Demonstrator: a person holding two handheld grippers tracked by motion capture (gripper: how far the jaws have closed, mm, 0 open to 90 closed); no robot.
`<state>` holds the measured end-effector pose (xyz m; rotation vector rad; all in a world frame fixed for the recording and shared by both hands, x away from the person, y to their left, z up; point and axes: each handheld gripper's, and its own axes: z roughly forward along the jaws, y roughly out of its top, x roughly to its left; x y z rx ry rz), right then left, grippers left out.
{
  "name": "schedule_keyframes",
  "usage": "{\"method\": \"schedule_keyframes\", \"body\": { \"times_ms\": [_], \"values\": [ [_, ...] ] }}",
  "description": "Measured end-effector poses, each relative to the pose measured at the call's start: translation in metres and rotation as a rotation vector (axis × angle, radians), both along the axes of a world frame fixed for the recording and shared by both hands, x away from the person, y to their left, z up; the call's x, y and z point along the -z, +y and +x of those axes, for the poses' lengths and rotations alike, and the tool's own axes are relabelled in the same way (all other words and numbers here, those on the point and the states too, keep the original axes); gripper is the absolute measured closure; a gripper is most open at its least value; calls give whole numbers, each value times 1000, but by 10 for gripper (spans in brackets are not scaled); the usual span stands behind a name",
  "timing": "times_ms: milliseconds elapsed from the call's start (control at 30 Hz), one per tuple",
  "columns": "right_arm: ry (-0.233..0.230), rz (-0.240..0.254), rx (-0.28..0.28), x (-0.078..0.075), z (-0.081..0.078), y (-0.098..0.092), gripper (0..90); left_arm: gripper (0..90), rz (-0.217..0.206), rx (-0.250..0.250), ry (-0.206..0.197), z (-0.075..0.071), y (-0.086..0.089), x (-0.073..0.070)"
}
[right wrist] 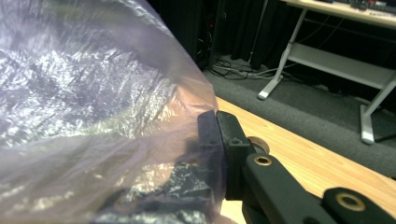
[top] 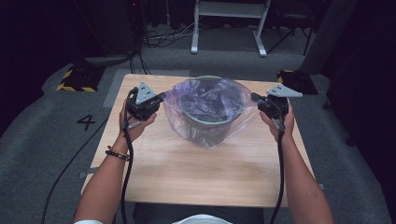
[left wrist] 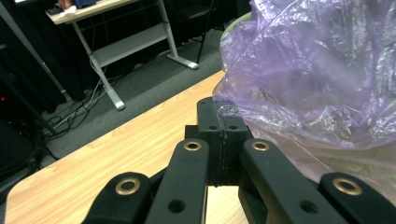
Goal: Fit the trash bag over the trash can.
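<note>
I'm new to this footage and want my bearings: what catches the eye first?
A crinkly purple plastic bag billows over a green bin at the middle of the wooden table. The left claw and the right claw each pinch the bag's edge on opposite sides, stretching it.

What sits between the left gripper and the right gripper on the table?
In the high view, a green bin lined with a purple plastic bag stands between the left gripper and right gripper; each gripper pinches the bag's edge on its side.
</note>
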<state>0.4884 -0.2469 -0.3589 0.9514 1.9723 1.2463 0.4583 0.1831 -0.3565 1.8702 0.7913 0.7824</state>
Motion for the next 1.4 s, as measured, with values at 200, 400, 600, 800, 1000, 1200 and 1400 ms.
{"method": "schedule_keyframes", "body": {
  "times_ms": [200,400,600,800,1000,1200,1400],
  "values": [
    [26,20,16,6,17,2,876,900,-24,-28,13,17,-2,8],
    [39,27,32,11,27,6,858,900,-19,-47,38,33,-5,19],
    [77,16,43,20,37,9,860,900,-26,-66,104,50,-5,37],
    [120,23,15,32,43,12,884,900,-38,-47,167,60,-8,54],
    [148,39,-21,46,44,19,895,900,-44,-1,207,65,-16,66],
    [144,61,-68,54,40,25,899,900,-64,45,220,65,-23,72],
    [162,72,-122,59,37,25,900,900,-67,86,217,62,-27,73]
  ]
}}
